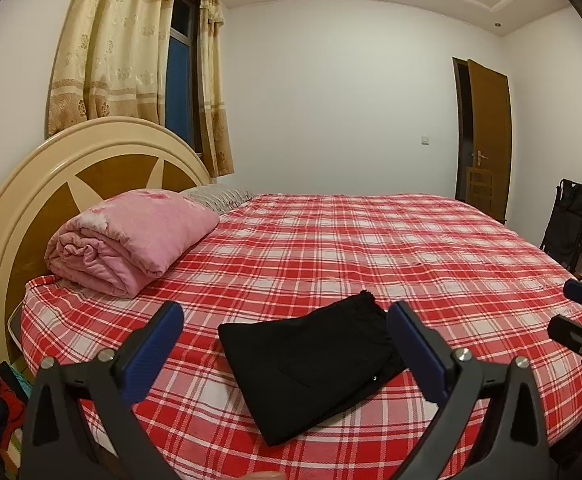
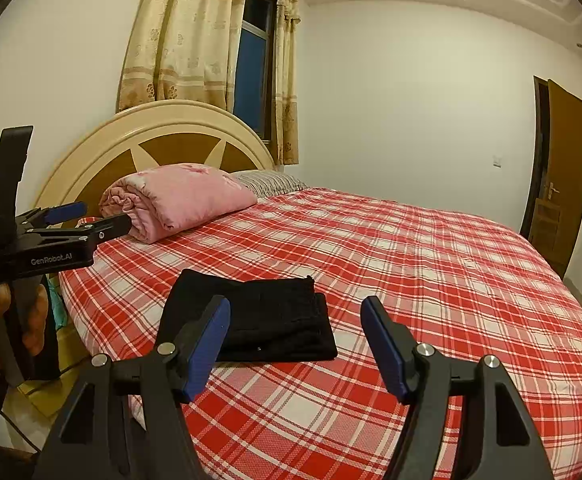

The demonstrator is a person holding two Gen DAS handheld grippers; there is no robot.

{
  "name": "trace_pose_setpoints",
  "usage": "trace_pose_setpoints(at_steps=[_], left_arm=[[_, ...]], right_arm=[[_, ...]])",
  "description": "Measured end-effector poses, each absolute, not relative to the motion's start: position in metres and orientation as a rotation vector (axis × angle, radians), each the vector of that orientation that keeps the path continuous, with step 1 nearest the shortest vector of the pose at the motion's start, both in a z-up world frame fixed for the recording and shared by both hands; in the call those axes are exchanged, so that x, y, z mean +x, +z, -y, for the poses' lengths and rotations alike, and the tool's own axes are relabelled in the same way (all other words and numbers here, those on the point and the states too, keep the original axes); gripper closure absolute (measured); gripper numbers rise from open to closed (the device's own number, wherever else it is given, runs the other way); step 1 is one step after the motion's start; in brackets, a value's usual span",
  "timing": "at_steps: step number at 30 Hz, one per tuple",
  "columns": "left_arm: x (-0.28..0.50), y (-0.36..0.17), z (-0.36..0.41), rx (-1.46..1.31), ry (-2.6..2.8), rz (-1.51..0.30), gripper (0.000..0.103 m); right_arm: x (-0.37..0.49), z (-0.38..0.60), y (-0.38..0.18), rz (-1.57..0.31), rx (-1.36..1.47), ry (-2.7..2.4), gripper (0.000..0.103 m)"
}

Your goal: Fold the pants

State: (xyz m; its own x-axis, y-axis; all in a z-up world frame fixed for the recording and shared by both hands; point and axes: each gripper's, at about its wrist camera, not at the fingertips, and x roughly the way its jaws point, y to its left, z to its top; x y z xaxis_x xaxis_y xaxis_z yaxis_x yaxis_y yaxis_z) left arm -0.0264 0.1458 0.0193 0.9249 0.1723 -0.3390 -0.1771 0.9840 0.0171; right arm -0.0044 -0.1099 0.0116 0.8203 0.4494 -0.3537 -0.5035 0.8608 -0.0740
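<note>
On the plaid bed (image 1: 371, 248), near its front edge, black pants (image 1: 311, 364) lie folded into a compact rectangle. Both hand-held grippers hover above, jaws released and empty: left hand-held gripper (image 1: 287, 344) directly over it, nearer; right hand-held gripper (image 2: 295, 344) has it ahead-left.

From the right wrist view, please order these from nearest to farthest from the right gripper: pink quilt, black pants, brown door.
1. black pants: on the bed, just beyond the right gripper, left of centre.
2. pink quilt: by the headboard, left.
3. brown door: far right wall.
</note>
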Motion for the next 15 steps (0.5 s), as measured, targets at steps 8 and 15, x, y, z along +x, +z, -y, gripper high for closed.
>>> trace_pose_setpoints(at_steps=[8,15], left_arm=[[-0.0240,0.0171,-0.1497,-0.013,0.185,-0.352,0.000],[-0.0195,0.0097,-0.1465,0.020,0.176,-0.359,0.000]], right_arm=[[-0.0046,0.1051,0.0081,-0.338,-0.182,0.514,0.034],[-0.0033,0.1050,0.0056,-0.345,-0.181,0.508,0.034]])
